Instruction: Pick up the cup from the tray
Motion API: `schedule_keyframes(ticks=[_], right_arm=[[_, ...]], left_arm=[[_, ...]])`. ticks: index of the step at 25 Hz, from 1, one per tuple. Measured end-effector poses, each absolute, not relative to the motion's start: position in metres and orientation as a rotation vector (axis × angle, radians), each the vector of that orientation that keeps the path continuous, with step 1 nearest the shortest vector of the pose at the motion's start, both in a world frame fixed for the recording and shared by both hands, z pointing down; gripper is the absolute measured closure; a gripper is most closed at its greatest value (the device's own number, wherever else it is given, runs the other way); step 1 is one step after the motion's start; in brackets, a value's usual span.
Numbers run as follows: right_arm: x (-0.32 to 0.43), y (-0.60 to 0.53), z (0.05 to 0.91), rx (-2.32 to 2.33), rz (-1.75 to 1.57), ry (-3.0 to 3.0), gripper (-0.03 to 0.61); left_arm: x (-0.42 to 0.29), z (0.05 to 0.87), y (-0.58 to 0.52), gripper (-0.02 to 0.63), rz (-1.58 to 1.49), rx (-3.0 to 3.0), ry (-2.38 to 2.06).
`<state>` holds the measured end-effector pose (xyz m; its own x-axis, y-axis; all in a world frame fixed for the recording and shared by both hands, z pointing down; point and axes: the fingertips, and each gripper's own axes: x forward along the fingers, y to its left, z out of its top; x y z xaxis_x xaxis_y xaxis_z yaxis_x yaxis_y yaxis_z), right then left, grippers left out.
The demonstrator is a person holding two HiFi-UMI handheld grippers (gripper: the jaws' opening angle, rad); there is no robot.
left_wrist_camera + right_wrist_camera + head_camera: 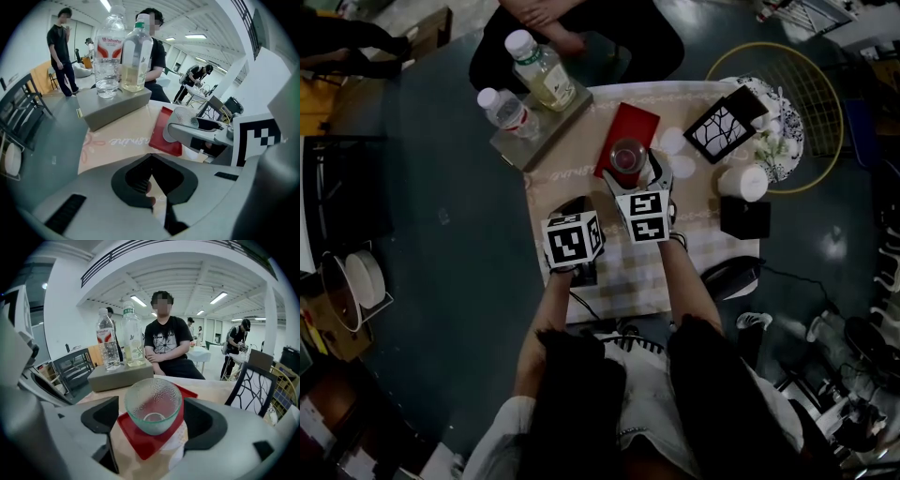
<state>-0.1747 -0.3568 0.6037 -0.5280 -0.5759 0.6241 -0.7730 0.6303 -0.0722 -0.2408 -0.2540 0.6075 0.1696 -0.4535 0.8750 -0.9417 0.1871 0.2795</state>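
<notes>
A clear dimpled glass cup (627,156) (153,405) stands upright on a red tray (636,122) (140,442) on the checked tablecloth. My right gripper (635,172) (151,417) is open wide, and the cup sits between its two dark pads. A small gap shows at the left pad; the right pad is very close to the rim. In the head view my left gripper (576,210) (150,156) hovers to the left, nearer the table's front. Its jaws meet at the tips with nothing between them.
A grey box (542,133) (112,107) with two plastic bottles (515,111) stands at the table's far left corner. A patterned black-and-white stand (719,129), a white cup (742,182) and a black box (744,217) are on the right. A person (165,345) sits across the table.
</notes>
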Motion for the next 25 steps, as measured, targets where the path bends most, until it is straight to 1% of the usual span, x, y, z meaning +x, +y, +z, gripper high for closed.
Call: schedule_keyframes(ticks=[11,14,15,25], right_arm=[[-0.179,-0.370,0.619,1.075,0.439,-2.228,0.164],[-0.178,-0.371,0.620,1.055,0.411,-2.208,0.171],[-0.178,-0.370,0.621,1.054,0.413,-2.202,0.186],[-0.175,-0.364,0.611,1.053,0.405,-2.220,0.189]], left_arm=[[-0.246,0.612,-0.255,0.607,0.600,1.408,-1.449],[-0.247,0.611,-0.258,0.607,0.582,1.422,-1.446],[-0.247,0.611,-0.256,0.607,0.577,1.415,-1.441],[-0.244,0.606,-0.258,0.607,0.551,1.421,-1.434]])
